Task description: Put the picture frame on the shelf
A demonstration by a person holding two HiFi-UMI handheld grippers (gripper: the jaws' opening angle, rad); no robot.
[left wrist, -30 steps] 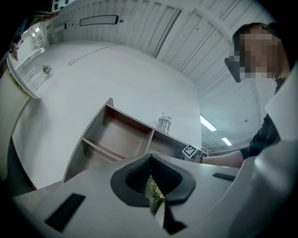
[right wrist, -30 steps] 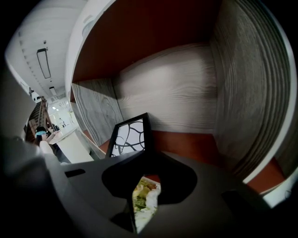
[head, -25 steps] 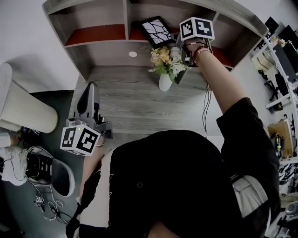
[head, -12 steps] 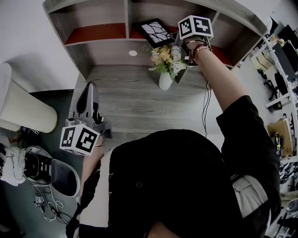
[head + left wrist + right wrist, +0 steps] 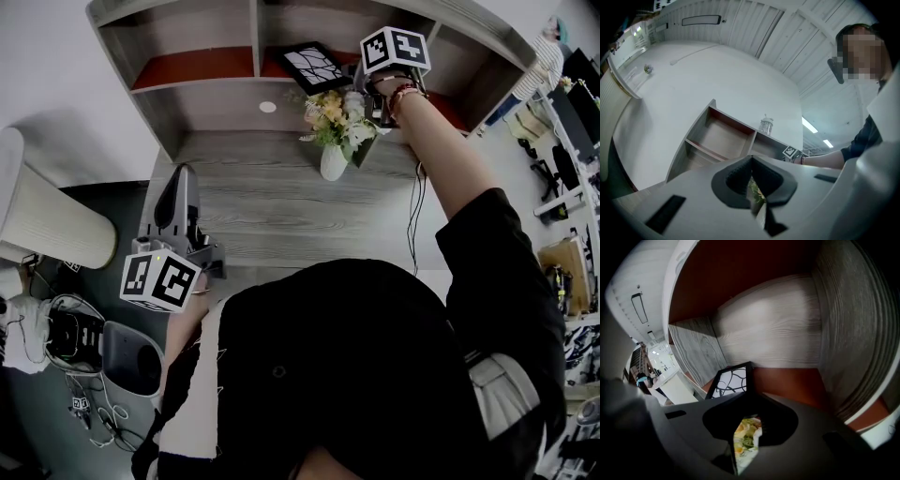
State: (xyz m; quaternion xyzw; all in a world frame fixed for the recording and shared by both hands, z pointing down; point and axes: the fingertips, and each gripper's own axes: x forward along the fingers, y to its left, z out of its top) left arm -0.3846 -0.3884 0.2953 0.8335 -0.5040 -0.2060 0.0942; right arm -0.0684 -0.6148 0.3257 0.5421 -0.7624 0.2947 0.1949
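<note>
- Jaws of the left gripper (image 5: 751,161) are pressed together with nothing between them, low at the front-left edge of the grey wooden desk (image 5: 272,216).
- Farther back on the desk stands a white vase of flowers (image 5: 335,127).
- Beyond the vase, the right gripper (image 5: 747,420) reaches into the shelf (image 5: 192,67). Its jaws stand apart and empty, and only the flowers show through the gap.
- Left of that gripper and not between its jaws, the picture frame (image 5: 314,64) stands tilted on the shelf's red board, just right of the upright divider.
</note>
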